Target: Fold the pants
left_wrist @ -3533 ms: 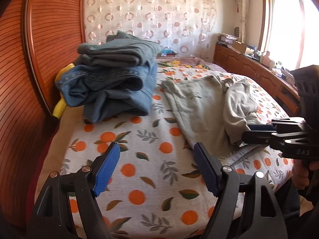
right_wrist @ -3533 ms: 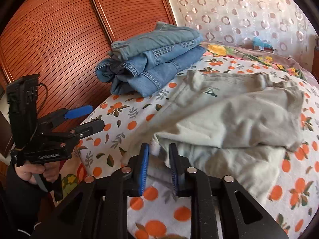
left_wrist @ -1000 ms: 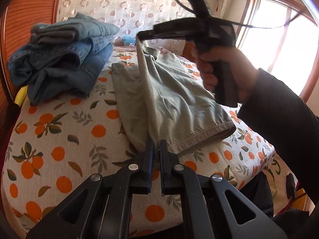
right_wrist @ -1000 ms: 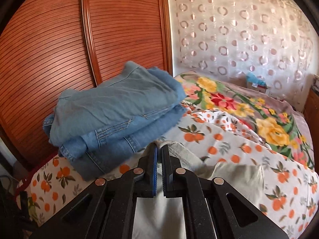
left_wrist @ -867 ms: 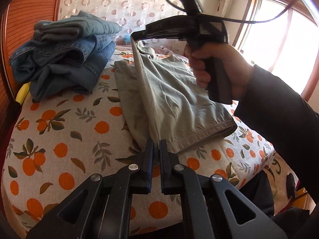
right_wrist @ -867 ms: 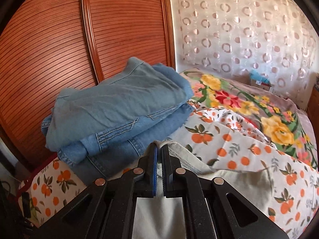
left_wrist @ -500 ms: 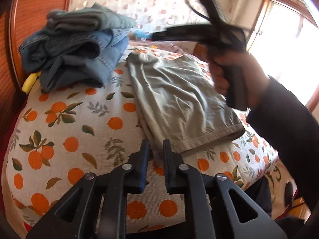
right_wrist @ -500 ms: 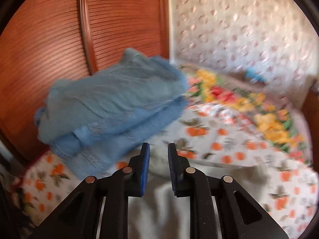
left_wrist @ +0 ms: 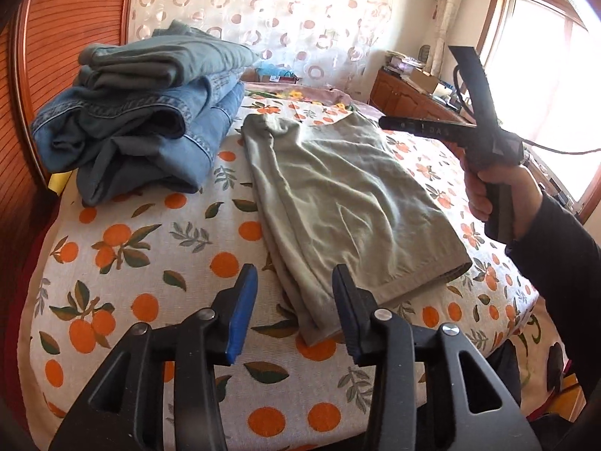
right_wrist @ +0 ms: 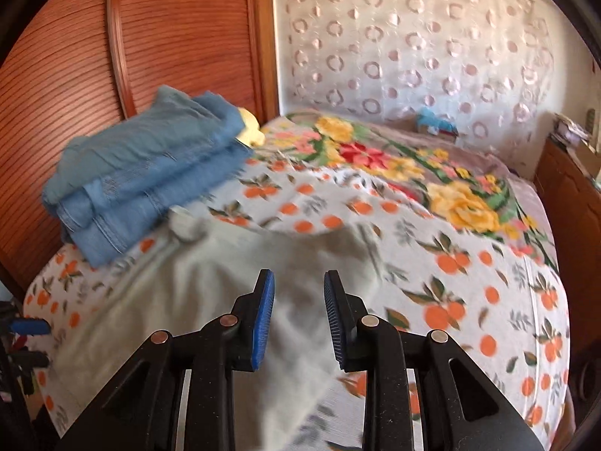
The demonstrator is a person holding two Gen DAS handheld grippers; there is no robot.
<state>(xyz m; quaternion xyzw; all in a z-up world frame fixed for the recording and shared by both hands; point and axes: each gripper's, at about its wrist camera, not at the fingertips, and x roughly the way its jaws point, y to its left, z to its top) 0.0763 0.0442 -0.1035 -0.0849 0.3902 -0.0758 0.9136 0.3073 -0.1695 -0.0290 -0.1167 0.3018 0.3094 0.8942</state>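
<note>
Both the left gripper (left_wrist: 295,314) and right gripper (right_wrist: 298,317) have just been opening, releasing the grey-green pants (left_wrist: 338,195) folded lengthwise, apparently flat; next, fold crosswise.

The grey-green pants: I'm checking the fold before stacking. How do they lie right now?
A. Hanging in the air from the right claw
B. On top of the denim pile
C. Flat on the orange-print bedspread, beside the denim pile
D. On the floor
C: the grey-green pants lie flat on the bedspread beside the denim pile, neither claw gripping them.
</note>
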